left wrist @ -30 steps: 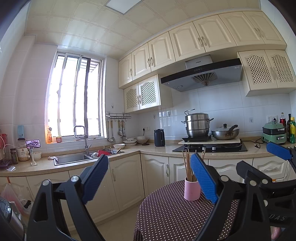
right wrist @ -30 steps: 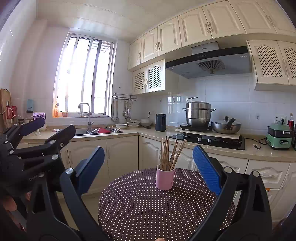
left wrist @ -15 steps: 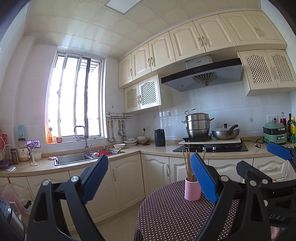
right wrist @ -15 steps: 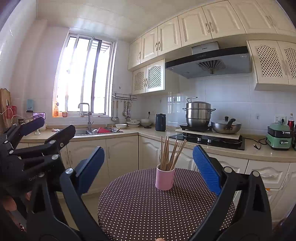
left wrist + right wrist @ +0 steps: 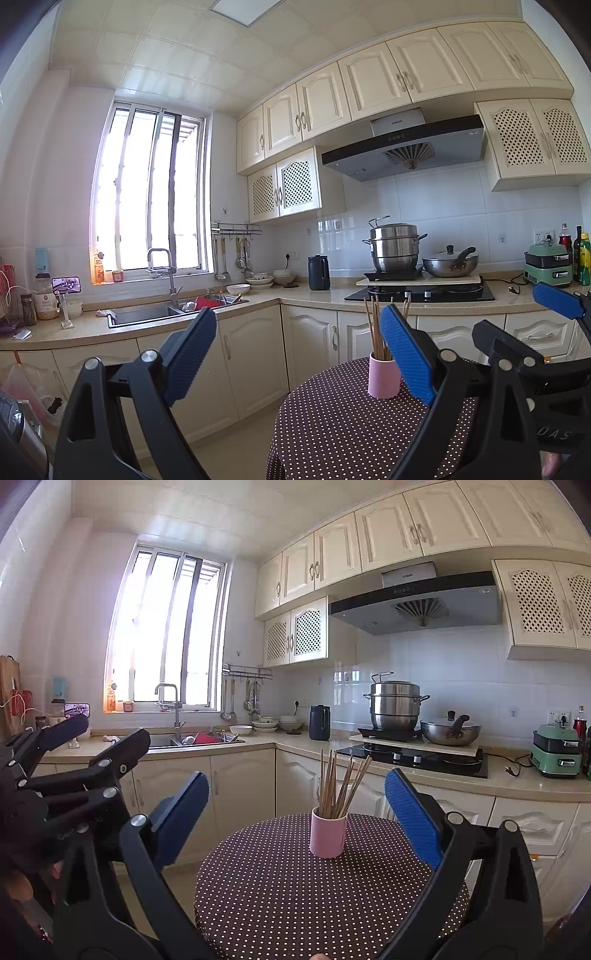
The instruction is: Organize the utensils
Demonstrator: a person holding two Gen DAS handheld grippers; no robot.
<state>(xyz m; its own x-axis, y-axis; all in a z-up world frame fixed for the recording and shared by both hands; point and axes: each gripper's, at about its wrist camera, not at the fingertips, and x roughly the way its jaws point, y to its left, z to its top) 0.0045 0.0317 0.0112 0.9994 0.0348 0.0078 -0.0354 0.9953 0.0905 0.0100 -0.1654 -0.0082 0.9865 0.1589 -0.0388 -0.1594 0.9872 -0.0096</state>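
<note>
My right gripper point(image 5: 295, 812), black frame with blue ribbed pads: jaws spread wide, nothing between them, held above the near edge of the table. My left gripper point(image 5: 299, 354), same build: jaws equally wide, empty, held off the table's left side over the floor. In the right wrist view the left gripper point(image 5: 74, 753) appears at the far left, apart from the table; in the left wrist view the right gripper point(image 5: 554, 306) shows at the far right.

Item one: round table with dark brown white-dotted cloth point(image 5: 295, 893), directly ahead of the right gripper.

Item two: pink cylindrical cup point(image 5: 328, 832), upright on the cloth toward the table's far side, framed between the right gripper's pads but untouched. In the left wrist view the cup point(image 5: 384, 374) sits just beside the right-hand pad.

Item three: bundle of brown wooden chopsticks point(image 5: 340, 786), standing in the cup, fanning slightly to the right.

Behind: beige countertop point(image 5: 517, 786) with cream cabinets; stainless steel sink point(image 5: 166, 741) under the window; black kettle point(image 5: 319, 717); stacked steel steamer pot point(image 5: 395, 705) and lidded wok point(image 5: 450, 731) on the black hob; green tabletop cooker point(image 5: 556, 755) at far right.
</note>
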